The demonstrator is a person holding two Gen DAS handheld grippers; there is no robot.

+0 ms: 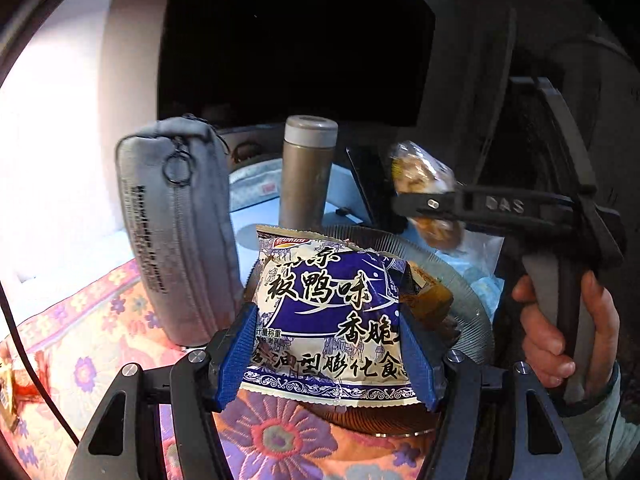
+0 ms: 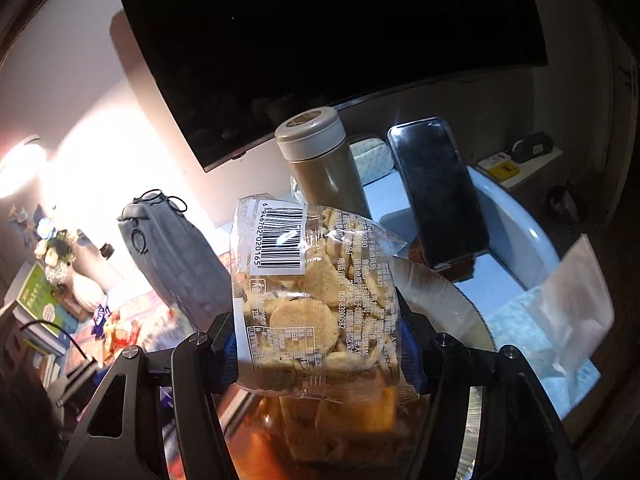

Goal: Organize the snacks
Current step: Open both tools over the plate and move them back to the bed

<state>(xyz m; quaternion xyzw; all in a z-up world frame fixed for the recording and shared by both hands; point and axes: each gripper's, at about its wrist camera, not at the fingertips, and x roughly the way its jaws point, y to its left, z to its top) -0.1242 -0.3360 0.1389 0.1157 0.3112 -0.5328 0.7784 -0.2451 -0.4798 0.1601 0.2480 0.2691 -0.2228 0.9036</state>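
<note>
The left tool (image 1: 328,344) is gripping a blue-and-white snack packet (image 1: 332,316); the right tool (image 2: 320,356) is gripping a clear biscuit bag (image 2: 312,300).

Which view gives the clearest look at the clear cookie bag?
The right wrist view: the clear cookie bag fills the centre, barcode readable, pinched by the right gripper. The left wrist view shows it small and blurred at the right, partly behind that gripper's jaws.
</note>
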